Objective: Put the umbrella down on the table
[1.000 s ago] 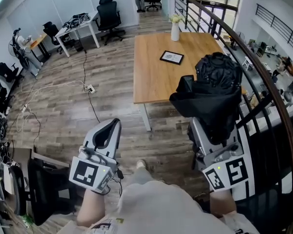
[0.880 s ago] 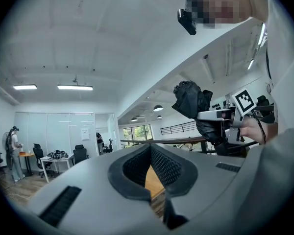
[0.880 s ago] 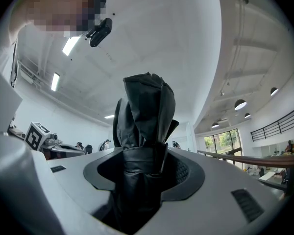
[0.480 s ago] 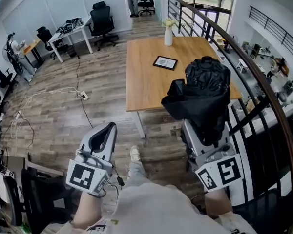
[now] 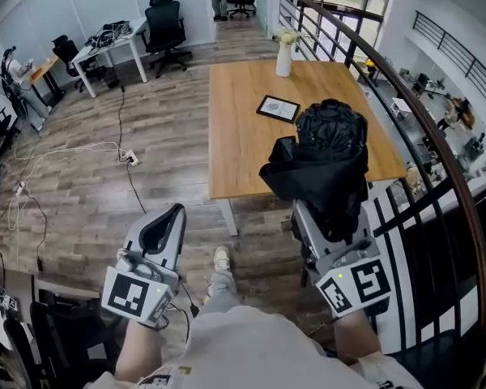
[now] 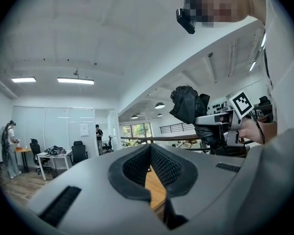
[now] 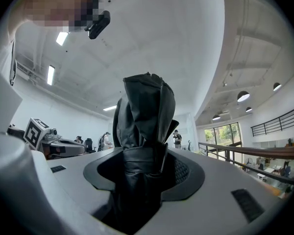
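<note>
My right gripper (image 5: 330,217) is shut on a folded black umbrella (image 5: 322,164), which sticks up and forward out of its jaws. In the right gripper view the umbrella (image 7: 143,126) fills the gap between the pads. The gripper hangs over the floor, near the front right corner of the wooden table (image 5: 243,136). My left gripper (image 5: 173,213) is lower left over the floor, jaws together with nothing in them. In the left gripper view its pads (image 6: 159,165) meet, and the umbrella (image 6: 187,103) shows to the right.
On the table lie a framed tablet (image 5: 278,108) and, at the far end, a white vase (image 5: 284,55). A dark railing (image 5: 425,128) runs close along the right. Cables (image 5: 125,156) trail over the wood floor. A white desk (image 5: 109,43) and office chairs stand far left.
Both grippers and the head view have moved forward towards the table, which now looks nearer and larger. The umbrella stays in the right gripper's hold.
</note>
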Available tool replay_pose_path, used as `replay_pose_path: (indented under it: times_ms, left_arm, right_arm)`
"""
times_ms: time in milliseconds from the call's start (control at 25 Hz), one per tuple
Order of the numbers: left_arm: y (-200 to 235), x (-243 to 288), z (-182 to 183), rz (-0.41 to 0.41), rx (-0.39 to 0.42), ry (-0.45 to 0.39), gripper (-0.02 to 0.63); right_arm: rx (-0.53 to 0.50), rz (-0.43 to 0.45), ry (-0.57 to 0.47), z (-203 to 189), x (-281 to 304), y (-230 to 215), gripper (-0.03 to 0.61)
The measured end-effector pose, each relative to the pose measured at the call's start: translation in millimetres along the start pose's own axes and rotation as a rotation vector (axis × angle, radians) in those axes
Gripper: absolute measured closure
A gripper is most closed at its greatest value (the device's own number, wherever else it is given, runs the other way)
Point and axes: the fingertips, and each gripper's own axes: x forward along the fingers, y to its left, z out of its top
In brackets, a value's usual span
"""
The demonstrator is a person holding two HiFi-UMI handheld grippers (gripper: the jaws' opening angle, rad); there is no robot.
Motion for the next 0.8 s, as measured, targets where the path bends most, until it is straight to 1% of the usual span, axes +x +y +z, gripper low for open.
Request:
replay_pose_path:
  times_ms: [200,400,640,800]
  left_arm:
    - [64,52,-13,-0.007,-0.039,0.01,0.597]
    - [138,105,-35,-0.04,-0.07,0.025,0.597]
    - [232,172,-53,-0.06,-0.104,0.019,0.597]
    - [275,215,-71,-0.079,-0.133,0.019,0.597]
  right_arm:
    - [0.044,0.02,0.053,-18,85,-13,0.336]
    - [0.074,-0.015,0.095,-37,173,-23,0.336]
    - [0.119,-0.056,0.134,-51,280,-40,0.336]
    - [0.13,-0.071,0.157,-59,343,-51,0.336]
